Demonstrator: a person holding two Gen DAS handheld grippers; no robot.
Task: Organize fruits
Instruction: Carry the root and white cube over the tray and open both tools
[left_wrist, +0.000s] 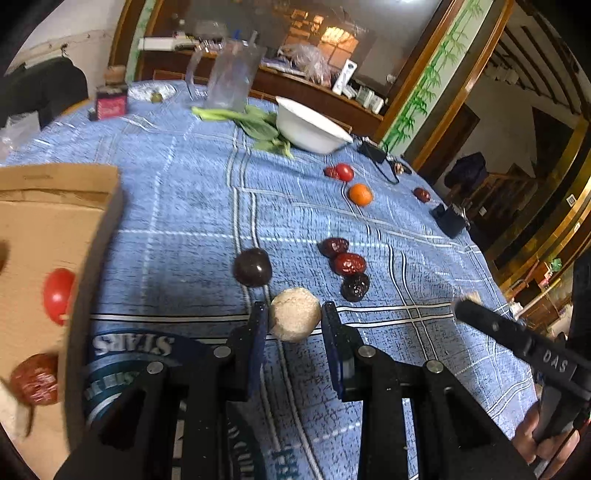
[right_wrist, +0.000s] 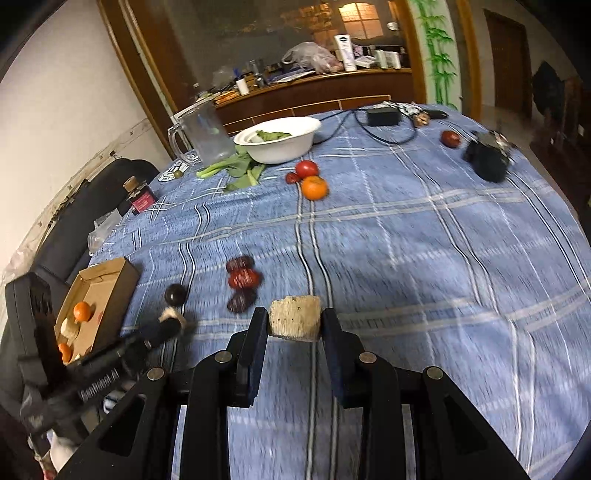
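My left gripper is shut on a pale rough round fruit, low over the blue checked tablecloth, beside the cardboard box at the left. The box holds a tomato and a red date. My right gripper is shut on a pale cut chunk. On the cloth lie a dark plum, several red dates, a tomato and an orange. In the right wrist view the box holds oranges.
A white bowl with greens beside it stands at the back, near a clear jug and a small bottle. A black charger with cable and a black object lie at the far right.
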